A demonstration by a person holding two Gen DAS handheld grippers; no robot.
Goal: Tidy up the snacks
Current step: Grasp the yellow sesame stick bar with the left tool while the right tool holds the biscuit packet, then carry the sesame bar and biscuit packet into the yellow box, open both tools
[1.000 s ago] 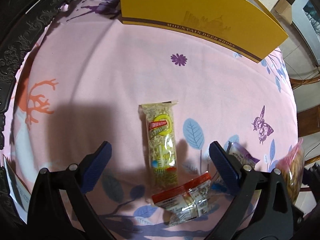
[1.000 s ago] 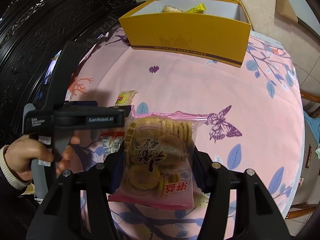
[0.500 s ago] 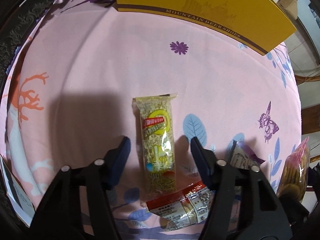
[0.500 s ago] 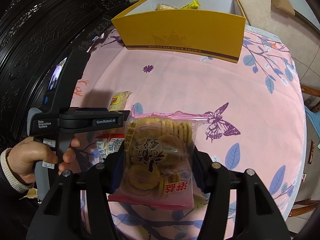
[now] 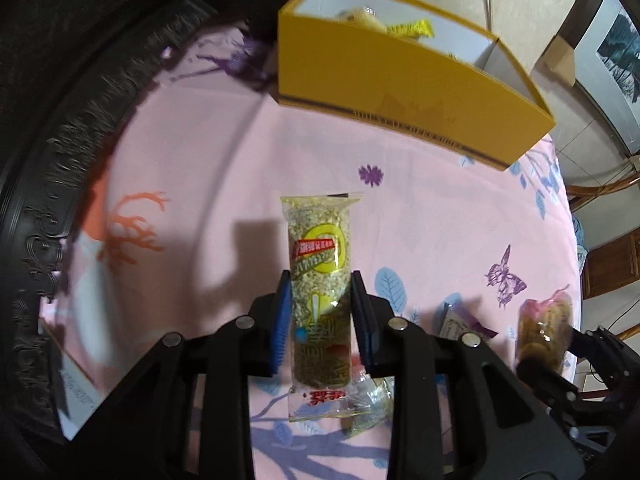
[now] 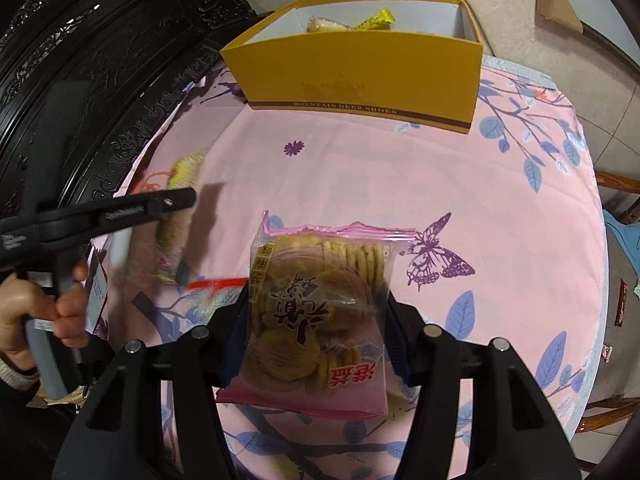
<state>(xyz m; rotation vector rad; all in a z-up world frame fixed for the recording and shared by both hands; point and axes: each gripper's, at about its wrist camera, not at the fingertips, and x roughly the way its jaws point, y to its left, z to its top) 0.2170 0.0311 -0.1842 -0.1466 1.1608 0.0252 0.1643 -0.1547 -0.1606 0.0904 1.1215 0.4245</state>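
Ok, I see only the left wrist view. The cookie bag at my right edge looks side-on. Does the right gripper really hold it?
Observer: Yes. The right gripper has the cookie bag pressed between both fingers, printed face toward its camera.
Operator: My view blurs the box lettering. Can you read it?
Observer: The yellow box reads MOUNTAIN DEER SHOES along its front.
Operator: Anything left to pick near that bag?
Observer: A red-topped packet lies on the pink cloth, just left of the bag.

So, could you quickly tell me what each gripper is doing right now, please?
Left gripper: jaws closing on the long grain snack bar, pads against its sides.
Right gripper: shut on the bag of round crackers.
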